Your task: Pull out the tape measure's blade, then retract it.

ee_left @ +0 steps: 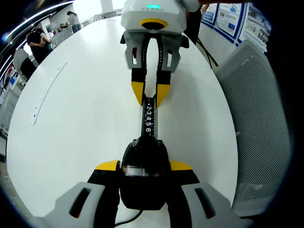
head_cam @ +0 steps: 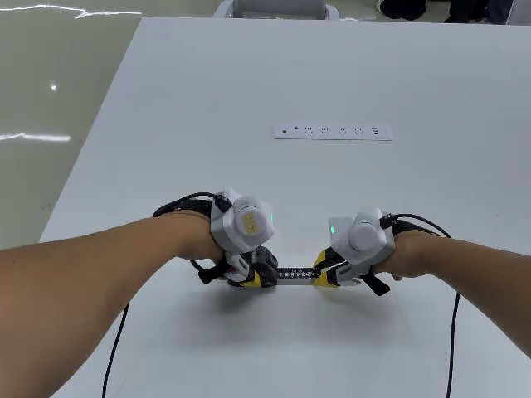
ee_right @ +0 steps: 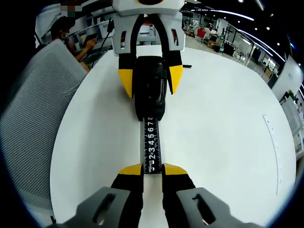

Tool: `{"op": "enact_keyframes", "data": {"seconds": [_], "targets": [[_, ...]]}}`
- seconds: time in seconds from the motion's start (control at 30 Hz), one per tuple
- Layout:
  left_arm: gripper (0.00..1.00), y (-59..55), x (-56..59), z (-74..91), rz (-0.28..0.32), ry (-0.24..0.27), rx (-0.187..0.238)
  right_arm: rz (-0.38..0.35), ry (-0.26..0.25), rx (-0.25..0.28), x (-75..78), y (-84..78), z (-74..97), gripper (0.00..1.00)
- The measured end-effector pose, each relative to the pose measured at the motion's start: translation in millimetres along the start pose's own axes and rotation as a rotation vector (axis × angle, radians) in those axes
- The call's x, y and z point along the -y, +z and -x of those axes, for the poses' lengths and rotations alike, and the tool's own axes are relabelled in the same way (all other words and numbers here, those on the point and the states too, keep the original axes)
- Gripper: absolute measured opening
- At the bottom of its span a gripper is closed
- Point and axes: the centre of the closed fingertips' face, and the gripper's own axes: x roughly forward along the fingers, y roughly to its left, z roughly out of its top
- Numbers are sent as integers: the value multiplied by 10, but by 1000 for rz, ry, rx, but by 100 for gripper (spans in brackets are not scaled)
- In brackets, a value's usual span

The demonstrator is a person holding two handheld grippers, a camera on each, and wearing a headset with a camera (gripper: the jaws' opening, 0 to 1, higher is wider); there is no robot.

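Tape blade (ee_right: 151,140), black with white numerals, spans both grippers: left gripper (ee_left: 144,165) clamps the black tape measure case (ee_left: 144,178), right gripper (ee_right: 152,169) pinches the blade tip.

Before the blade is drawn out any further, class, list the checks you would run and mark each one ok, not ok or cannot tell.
1. Left gripper shut on the tape measure case: ok.
2. Right gripper fingers pinch the blade at its end: ok.
3. Blade runs straight between the grippers, no kink: ok.
4. Blade fully pulled out: not ok, only a short stretch shows.
5. Power strip lies well away on the table: ok.
6. Blade lock released: cannot tell.
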Motion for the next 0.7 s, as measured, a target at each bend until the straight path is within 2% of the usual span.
{"op": "enact_keyframes", "data": {"seconds": [0.7], "targets": [[34, -1, 2, -4, 1, 1, 3, -11, -2, 22, -6, -79, 73, 14]]}}
